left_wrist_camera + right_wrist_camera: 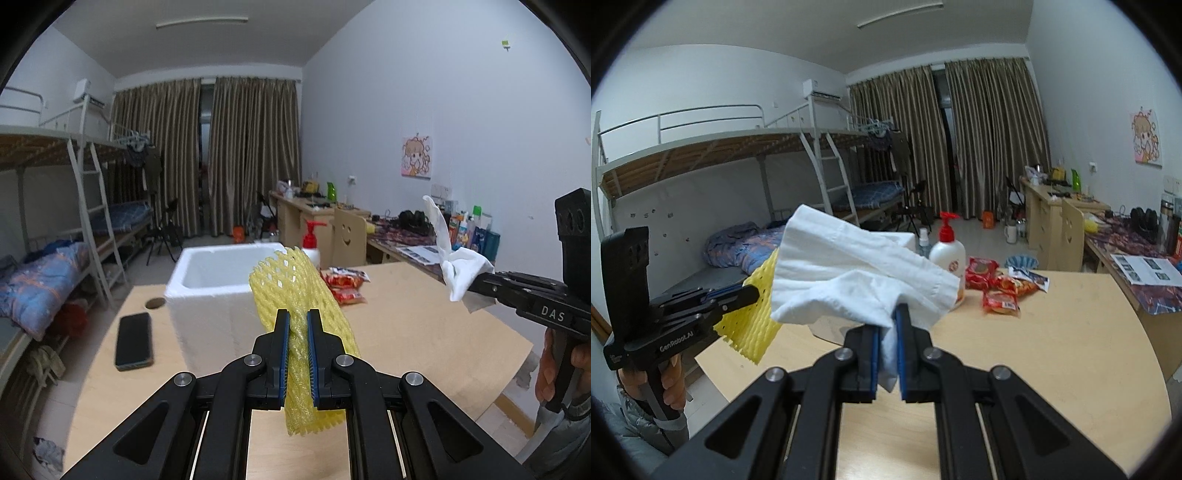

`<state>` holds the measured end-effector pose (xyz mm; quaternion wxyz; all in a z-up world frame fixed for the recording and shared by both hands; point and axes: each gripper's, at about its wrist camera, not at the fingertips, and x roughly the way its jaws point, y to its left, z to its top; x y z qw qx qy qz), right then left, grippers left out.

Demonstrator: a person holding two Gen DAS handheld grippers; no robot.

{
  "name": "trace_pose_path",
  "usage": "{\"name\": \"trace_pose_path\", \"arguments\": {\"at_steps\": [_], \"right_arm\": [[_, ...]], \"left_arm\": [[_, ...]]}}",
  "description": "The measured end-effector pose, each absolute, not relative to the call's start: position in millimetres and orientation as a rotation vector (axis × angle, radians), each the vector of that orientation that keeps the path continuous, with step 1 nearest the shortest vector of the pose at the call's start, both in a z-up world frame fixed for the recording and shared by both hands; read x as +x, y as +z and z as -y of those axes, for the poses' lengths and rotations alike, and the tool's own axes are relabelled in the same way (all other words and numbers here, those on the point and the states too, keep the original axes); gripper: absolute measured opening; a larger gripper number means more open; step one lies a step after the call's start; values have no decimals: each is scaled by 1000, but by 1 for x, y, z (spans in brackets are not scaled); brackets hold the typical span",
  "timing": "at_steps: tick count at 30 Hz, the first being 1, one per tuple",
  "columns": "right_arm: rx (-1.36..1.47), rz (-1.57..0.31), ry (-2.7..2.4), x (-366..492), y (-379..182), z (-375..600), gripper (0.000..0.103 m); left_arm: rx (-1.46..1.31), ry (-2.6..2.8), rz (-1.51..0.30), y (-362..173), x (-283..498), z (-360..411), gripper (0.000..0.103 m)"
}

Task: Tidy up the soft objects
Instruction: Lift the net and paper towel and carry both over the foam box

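While both lifted: left gripper (297, 317) fingers pinch yellow foam net (295, 288) lengthwise; right gripper (887, 314) fingers pinch white cloth (857, 266).

Both tongs, left (298, 321) and right (887, 317), are raised, each clamped on something soft.

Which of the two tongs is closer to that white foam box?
Left. The left tongs hold the yellow net just in front of the foam box; the right tongs, holding the white cloth, are off to its right.
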<state>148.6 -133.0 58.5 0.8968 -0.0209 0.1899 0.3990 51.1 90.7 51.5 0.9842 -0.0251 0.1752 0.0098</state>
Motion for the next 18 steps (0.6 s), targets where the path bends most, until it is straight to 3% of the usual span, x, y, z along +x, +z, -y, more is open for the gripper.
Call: {"name": "trace_pose_path", "arguments": {"at_steps": [18], "right_arm": [[-69,-344,940,143,65,93,11]], "left_arm": [[-38,111,-268,76,11,-122,9]]}}
